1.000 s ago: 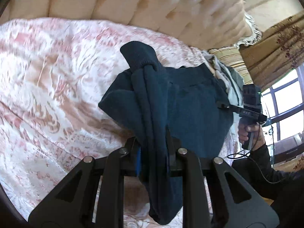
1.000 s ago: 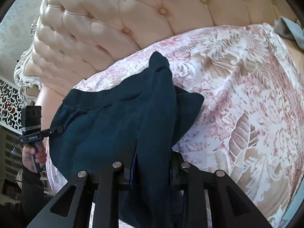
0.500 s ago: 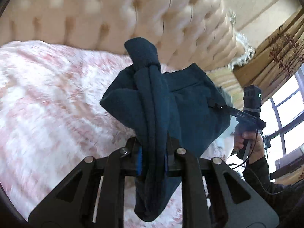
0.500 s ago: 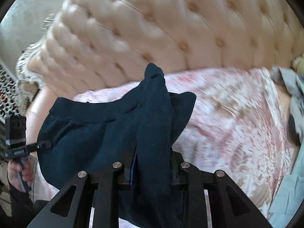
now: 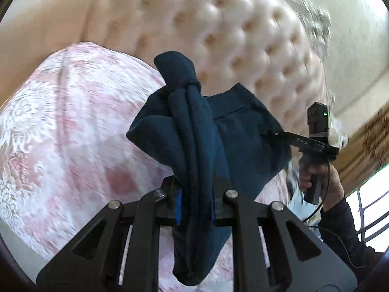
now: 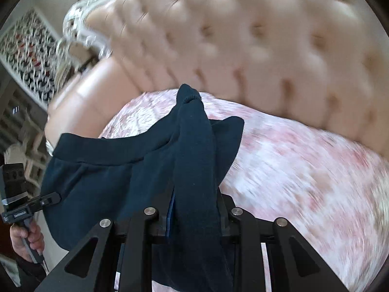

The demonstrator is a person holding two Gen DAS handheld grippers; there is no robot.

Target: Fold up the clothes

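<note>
At frame centre, your left gripper (image 5: 194, 206) and right gripper (image 6: 194, 219) stay clamped on the dark blue garment (image 5: 233, 141), now raised off the bedspread (image 5: 60, 126) toward the headboard (image 5: 218, 36), ready for laying flat.

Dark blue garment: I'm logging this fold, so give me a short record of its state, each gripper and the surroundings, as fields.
garment: dark blue garment, knit with a ribbed band, held up between both grippers
left gripper: left gripper shut on a bunched fold
right gripper: right gripper shut on another bunched fold
hanging part: body sags between the two grips
under it: pink floral bedspread
behind: tufted cream headboard
image quality: background is motion-blurred
</note>
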